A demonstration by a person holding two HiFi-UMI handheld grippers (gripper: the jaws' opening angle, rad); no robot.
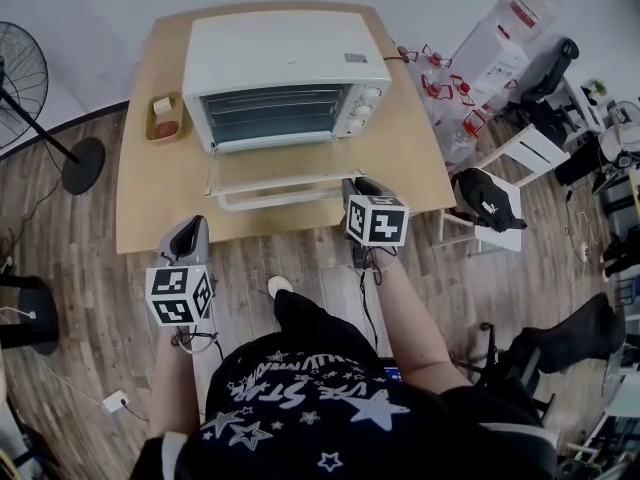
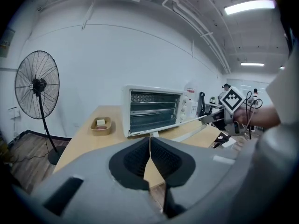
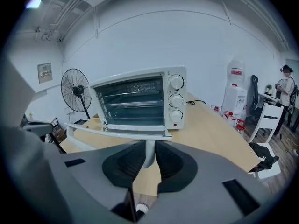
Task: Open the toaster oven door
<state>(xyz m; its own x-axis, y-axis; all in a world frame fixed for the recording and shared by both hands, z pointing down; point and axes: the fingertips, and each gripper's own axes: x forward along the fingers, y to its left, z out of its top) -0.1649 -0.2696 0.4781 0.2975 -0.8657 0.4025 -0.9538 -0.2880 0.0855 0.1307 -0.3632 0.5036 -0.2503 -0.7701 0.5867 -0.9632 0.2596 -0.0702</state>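
Nearest the camera, a dark shirt printed with white stars [image 1: 300, 408] is seen, with both forearms stretched forward toward the bench [image 1: 140, 203].

The left claw [image 1: 192, 226] is held over the wooden floor [image 1: 80, 298], just short of the bench's front edge and toward its front left corner. In the left gripper view this claw [image 2: 150, 148] is clenched: its two black pads meet along a thin line and nothing is gripped between them.

The right claw [image 1: 362, 183] is placed farther in, above the front edge of the bench on the right-hand side. In the right gripper view this claw [image 3: 148, 155] is closed on the white door handle [image 3: 117, 132], whose right end is pinched between the pads.

The glass door [image 1: 285, 173] is already swung down and lies roughly level, reaching out from the oven toward the front edge, with its handle [image 1: 285, 199] along the outer side.

Behind it, the white toaster oven [image 1: 285, 63] is set toward the back edge of the bench. Its cavity is open, wire racks [image 3: 133, 107] are visible inside, and three white knobs [image 3: 176, 99] are stacked on the right of its front.

Just beside the oven, near the left edge, a small wooden tray [image 1: 165, 118] is placed, holding a pale block and a reddish piece.

Beyond the bench's left edge a standing fan [image 1: 20, 78] is seen on the floor.
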